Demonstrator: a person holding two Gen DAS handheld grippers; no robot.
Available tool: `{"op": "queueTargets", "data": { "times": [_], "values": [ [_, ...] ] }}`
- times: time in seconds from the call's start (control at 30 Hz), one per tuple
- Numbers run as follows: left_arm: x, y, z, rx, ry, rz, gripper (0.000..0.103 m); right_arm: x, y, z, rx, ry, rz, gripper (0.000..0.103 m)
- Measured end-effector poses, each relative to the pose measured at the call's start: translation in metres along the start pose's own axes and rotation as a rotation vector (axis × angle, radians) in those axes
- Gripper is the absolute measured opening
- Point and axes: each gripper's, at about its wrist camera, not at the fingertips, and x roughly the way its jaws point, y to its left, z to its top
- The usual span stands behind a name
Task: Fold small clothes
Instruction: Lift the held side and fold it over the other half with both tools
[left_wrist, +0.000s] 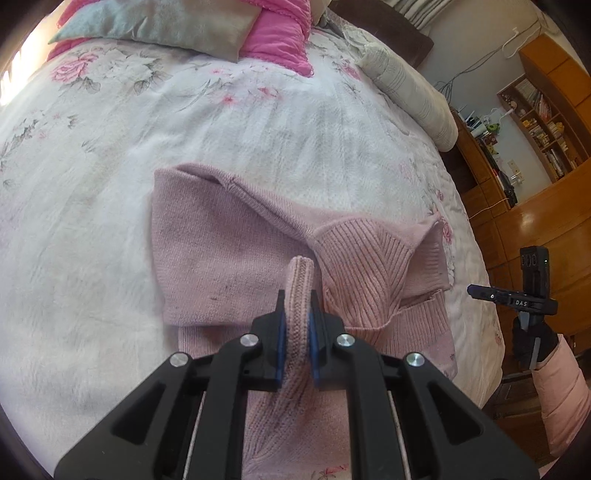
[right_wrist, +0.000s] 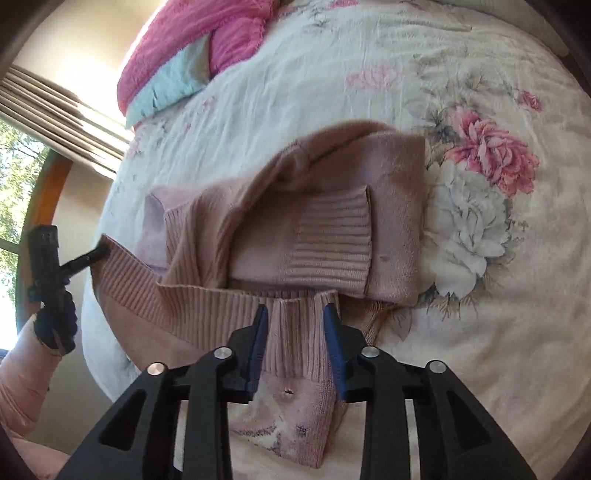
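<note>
Bed (left_wrist: 92, 240): covered by a white quilt printed with pink and grey flowers; most of both views is filled by it.
Pillows (left_wrist: 155, 22): a pale blue-grey cushion and bright pink bedding are seen at 11 to 12 o'clock in the left wrist view, at the far end of the bed.
Rolled bolster (left_wrist: 410, 92): a pale striped roll is laid along the bed edge at 1 o'clock in the left wrist view.
Wooden shelving (left_wrist: 543, 122): set against the wall at 2 to 3 o'clock in the left wrist view, beyond the bed; books are held on it.
Pink sweater (left_wrist: 229, 251): a knitted garment spread on the quilt near the middle of both views, its sleeves laid across the body; the ribbed hem (right_wrist: 207, 317) is raised toward the cameras at 6 o'clock.
Left gripper (left_wrist: 297, 314): closed on a ribbed fold of the pink sweater, which is pinched between the blue pads (left_wrist: 280, 343) and stands up above the fingertips.
Right gripper (right_wrist: 295, 314): the ribbed hem is lodged between its blue-lined fingers, which are set wider apart than the left pair; whether the cloth is actually clamped cannot be told.
Gloved hand (right_wrist: 55, 325): seen at 8 o'clock in the right wrist view, wrapped round the left gripper's handle, with a pink padded sleeve (right_wrist: 18, 384) below it.
</note>
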Motion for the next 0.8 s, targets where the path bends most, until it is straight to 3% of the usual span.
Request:
{"op": "queueTargets", "data": {
  "times": [0.03,0.1,0.17,0.23,0.27,0.3,0.4,0.47,0.63,0.8],
  "values": [
    [0.004,0.005,-0.008,-0.01,0.016,0.012,0.009,0.016,-0.001,-0.004,-0.004,0.032,-0.022,0.04],
    [0.012,0.014,-0.022,-0.032,0.046,0.037,0.009,0.04,-0.006,-0.008,0.019,0.072,-0.064,0.056],
    [0.024,0.022,-0.031,-0.048,0.082,0.067,0.01,0.056,-0.013,-0.008,0.052,0.082,-0.076,0.061],
    [0.036,0.025,-0.039,-0.045,0.117,0.095,0.014,0.064,-0.013,-0.006,0.054,0.074,-0.034,0.045],
    [0.041,0.026,-0.041,-0.04,0.13,0.109,0.015,0.067,-0.01,-0.006,0.035,0.076,-0.044,0.026],
    [0.046,0.027,-0.042,-0.039,0.142,0.119,0.017,0.067,-0.006,-0.006,0.005,0.079,-0.069,0.016],
    [0.053,0.027,-0.041,-0.033,0.162,0.139,0.016,0.053,0.012,-0.01,-0.08,0.055,-0.063,0.01],
    [0.047,0.023,-0.04,-0.021,0.156,0.137,0.01,0.033,0.018,-0.015,-0.091,0.013,-0.014,0.01],
    [-0.01,0.012,-0.051,0.001,0.034,-0.077,0.009,-0.03,0.023,-0.051,-0.088,-0.1,0.142,0.009],
    [-0.057,0.009,-0.062,-0.008,-0.041,-0.166,0.009,-0.076,0.022,-0.077,-0.06,-0.173,0.209,0.008]
  ]
}}
